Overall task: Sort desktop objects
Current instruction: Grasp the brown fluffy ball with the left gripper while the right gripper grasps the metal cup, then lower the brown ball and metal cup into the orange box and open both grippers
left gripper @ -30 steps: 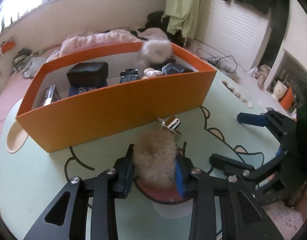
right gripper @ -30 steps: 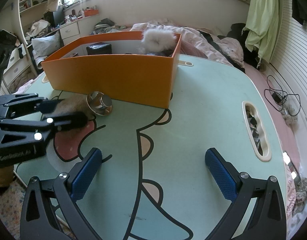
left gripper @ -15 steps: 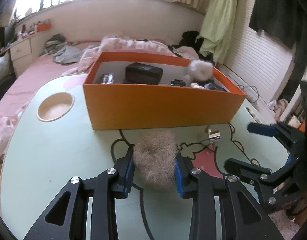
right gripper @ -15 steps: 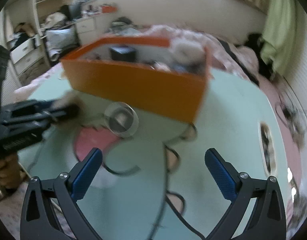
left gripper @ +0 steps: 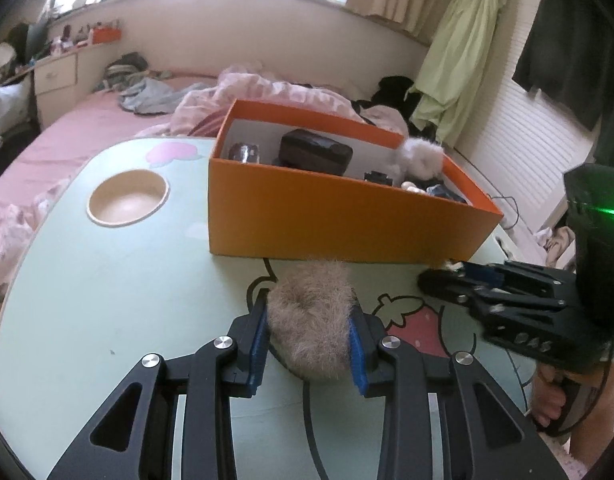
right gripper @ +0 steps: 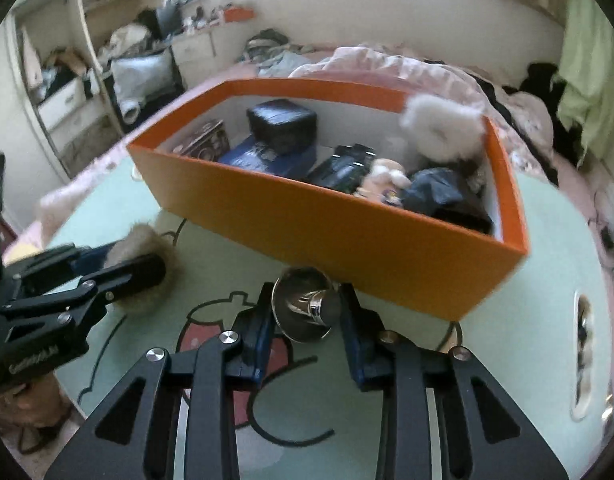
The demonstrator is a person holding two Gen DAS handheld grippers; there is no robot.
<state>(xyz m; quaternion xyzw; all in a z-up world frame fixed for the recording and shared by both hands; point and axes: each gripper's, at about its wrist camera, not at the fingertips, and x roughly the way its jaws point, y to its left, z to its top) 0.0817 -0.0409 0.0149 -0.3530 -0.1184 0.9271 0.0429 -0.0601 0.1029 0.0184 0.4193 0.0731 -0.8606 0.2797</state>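
Note:
My left gripper (left gripper: 309,306) is shut on a tan fluffy ball (left gripper: 311,324), just above the green table in front of the orange box (left gripper: 347,224). In the right wrist view the same ball (right gripper: 141,240) and the left gripper (right gripper: 147,266) show at the left. My right gripper (right gripper: 305,300) is closing its jaws; a shiny silver funnel-shaped piece (right gripper: 307,312) sits between them, and the blue pads press on its sides. It is close to the near wall of the orange box (right gripper: 347,248). The right gripper (left gripper: 439,278) also shows in the left wrist view, by the box's right corner.
The box holds a black case (right gripper: 283,120), a white fluffy ball (right gripper: 443,126), dark packets and small toys. The table (left gripper: 107,300) has a round recess (left gripper: 127,198) at the left and a slot (right gripper: 583,344) at the right. A bed lies behind.
My right gripper moved up to the silver piece near the box, and its wide-open jaws came together around it. The left gripper, still holding the fluffy ball, swung and rolled level.

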